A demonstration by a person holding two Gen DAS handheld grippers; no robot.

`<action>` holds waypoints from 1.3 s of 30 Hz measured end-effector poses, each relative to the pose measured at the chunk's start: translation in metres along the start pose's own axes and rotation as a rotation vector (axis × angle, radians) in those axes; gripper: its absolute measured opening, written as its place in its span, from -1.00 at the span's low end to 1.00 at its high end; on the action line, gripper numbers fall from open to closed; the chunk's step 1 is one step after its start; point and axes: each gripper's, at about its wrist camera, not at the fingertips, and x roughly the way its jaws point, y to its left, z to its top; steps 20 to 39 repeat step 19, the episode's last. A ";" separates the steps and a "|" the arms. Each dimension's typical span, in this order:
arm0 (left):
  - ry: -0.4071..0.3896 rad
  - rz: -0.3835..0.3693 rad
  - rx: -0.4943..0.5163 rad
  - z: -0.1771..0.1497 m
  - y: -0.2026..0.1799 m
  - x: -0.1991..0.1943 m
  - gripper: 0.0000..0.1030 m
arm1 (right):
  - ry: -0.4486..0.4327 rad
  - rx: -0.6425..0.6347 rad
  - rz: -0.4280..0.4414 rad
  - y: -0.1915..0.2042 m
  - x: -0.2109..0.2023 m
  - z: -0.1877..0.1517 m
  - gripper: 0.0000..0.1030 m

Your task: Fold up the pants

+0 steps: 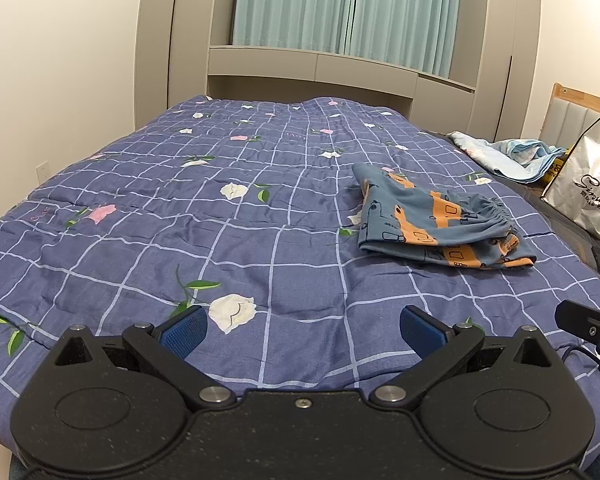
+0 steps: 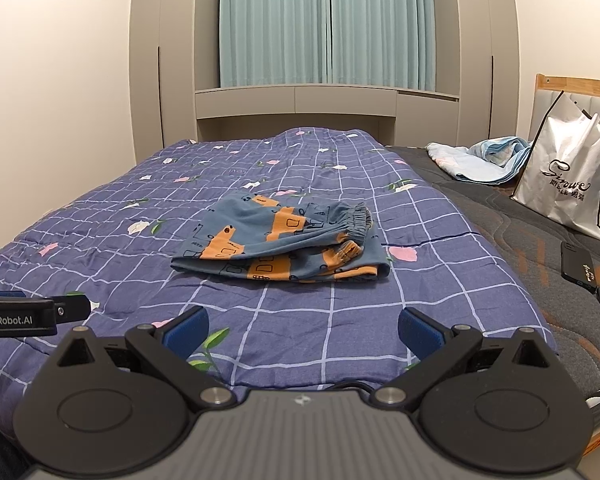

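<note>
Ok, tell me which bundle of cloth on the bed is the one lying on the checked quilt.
The blue-and-orange pants lie folded on the quilt. The pale blue cloth lies off it, beside the white bag.

Even, soft indoor light fills the bedroom in both wrist views, with no hard shadows on the quilt; the source itself is out of frame. The drawn curtains glow a pale teal at the far end without blowing out. A white bag at far right is the brightest surface, close to glare. Faint shade gathers under the folded pants. Fisheye distortion bows the walls and cabinet lines, strongest toward the left and right edges, and dark vignetting clips the upper corners. Focus holds sharp from near to far, with slight softness at the margins.
</note>
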 end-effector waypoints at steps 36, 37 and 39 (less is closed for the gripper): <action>0.000 -0.006 0.005 0.000 -0.001 -0.002 0.99 | 0.004 -0.003 0.003 0.001 0.000 -0.001 1.00; 0.000 -0.006 0.005 0.000 -0.001 -0.002 0.99 | 0.004 -0.003 0.003 0.001 0.000 -0.001 1.00; 0.000 -0.006 0.005 0.000 -0.001 -0.002 0.99 | 0.004 -0.003 0.003 0.001 0.000 -0.001 1.00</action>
